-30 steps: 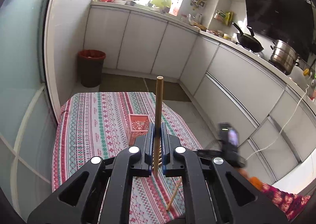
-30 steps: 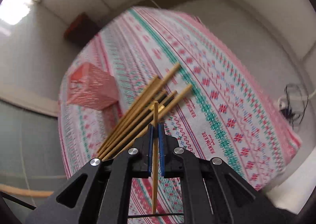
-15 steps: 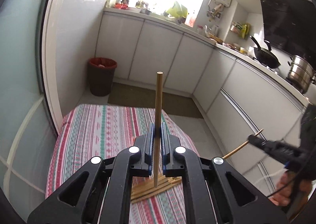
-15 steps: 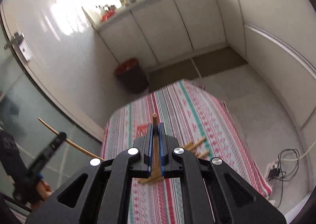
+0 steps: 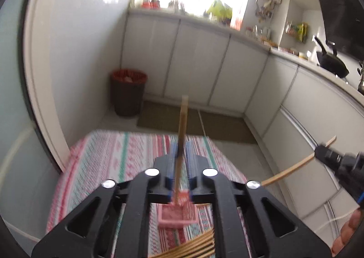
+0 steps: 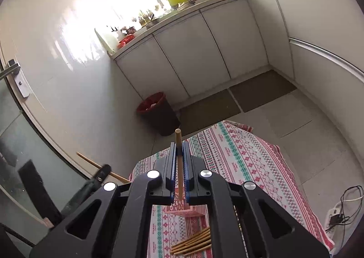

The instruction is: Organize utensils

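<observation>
Bamboo is what both of our grippers carry, one chopstick each. On our left, the left gripper point(image 5: 179, 167) hangs over the pink basket point(image 5: 177, 214), which stands on the striped tablecloth point(image 5: 109, 162) right below the jaws. Its chopstick point(image 5: 182, 135) stands nearly upright between the blue pads point(image 5: 173, 162), long axis along the fingers, lower end pointing into the basket mouth. Those jaws are opening, with the stick between them and a gap showing on its right side; we judge this to be the drop into the basket. The view is blurred, so we cannot tell whether the left pad touches the stick.

Further right, the right gripper point(image 6: 180, 167) is closed on the second chopstick point(image 6: 178, 162), also held along the fingers with its top clear of the tips. From its own camera the basket point(image 6: 182, 209) lies below and ahead, near the remaining chopsticks point(image 6: 193, 243) fanned flat on the cloth. The left hand is plainly the nearer to the basket; the right waits off to the side and higher, as we read it.

Around the low covered table we see tiled floor, white cabinets point(image 6: 193, 48), a dark bin with a red liner point(image 6: 157, 112) and a bright window over the counter.
</observation>
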The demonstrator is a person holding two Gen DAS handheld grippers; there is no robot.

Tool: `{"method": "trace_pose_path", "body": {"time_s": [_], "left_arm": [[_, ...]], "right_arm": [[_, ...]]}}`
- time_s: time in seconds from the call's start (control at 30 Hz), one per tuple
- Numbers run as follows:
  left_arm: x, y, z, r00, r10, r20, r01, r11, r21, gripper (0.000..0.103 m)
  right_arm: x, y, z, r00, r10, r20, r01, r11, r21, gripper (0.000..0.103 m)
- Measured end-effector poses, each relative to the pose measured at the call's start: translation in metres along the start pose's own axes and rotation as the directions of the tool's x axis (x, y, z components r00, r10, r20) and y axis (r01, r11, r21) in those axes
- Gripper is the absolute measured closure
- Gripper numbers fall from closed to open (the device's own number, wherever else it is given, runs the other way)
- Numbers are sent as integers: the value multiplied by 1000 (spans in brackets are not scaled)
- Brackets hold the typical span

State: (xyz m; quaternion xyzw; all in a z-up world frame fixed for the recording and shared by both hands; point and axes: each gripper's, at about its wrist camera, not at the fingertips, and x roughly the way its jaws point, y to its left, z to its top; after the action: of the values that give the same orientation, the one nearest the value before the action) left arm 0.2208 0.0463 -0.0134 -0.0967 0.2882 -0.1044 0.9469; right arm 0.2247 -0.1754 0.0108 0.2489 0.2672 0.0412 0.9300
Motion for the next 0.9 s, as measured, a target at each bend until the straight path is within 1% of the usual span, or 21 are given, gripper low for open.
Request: {"method": "trace_pose_path", "body": {"time_s": [0.03,0.07,0.1,0.13,0.17,0.27,0.4,0.53,0.63,0.67,0.7,0.77,0.83,0.9], "left_arm": [[6,4,-2,1000,-5,-30,5,1000,-10,69],[6,9,-2,999,-1,-32,0,1000,-18,66],[2,13,0,1000,7,-17,-8,1000,-29,64],[-3,16,3,1000,10,-3,-10,999,-38,59],[-11,20,6,1000,7,16,-6,999,-52,56],[-29,27,14,998,2,64,3,996,-84,50],[-43,32,21,996,15,91,-6,995,-100,49],[-46,36,23,996,20,88,-11,994,-108,49],[-49,39,23,996,22,88,-12,994,-106,49],[-50,39,23,996,23,88,-14,995,-103,49],[-52,38,22,996,25,88,-17,995,-98,49],[-56,35,24,995,29,97,-20,996,-86,47],[-60,31,26,994,37,106,-29,997,-76,44],[-65,29,26,992,51,113,-43,996,-75,41]], "right_arm": [[4,0,-3,1000,-3,-2,3,1000,-4,97],[8,0,-5,1000,-9,-3,9,1000,-10,97],[10,2,-7,1000,-15,-2,15,1000,-16,97],[14,3,-8,1000,-22,-4,22,1000,-22,97],[17,4,-9,1000,-23,-5,23,999,-26,97],[20,11,-12,999,-36,4,37,998,-46,97],[24,20,-17,999,-43,6,43,997,-65,97],[34,29,-24,998,-54,8,55,995,-87,97],[44,33,-29,999,-40,10,41,993,-108,96],[50,35,-30,1000,-31,-4,30,991,-127,93],[55,36,-31,999,-30,-22,27,990,-140,75],[52,35,-33,999,-36,-11,34,990,-135,57],[44,37,-32,999,-42,0,42,989,-144,56],[34,38,-31,998,-63,17,65,985,-161,51]]}}
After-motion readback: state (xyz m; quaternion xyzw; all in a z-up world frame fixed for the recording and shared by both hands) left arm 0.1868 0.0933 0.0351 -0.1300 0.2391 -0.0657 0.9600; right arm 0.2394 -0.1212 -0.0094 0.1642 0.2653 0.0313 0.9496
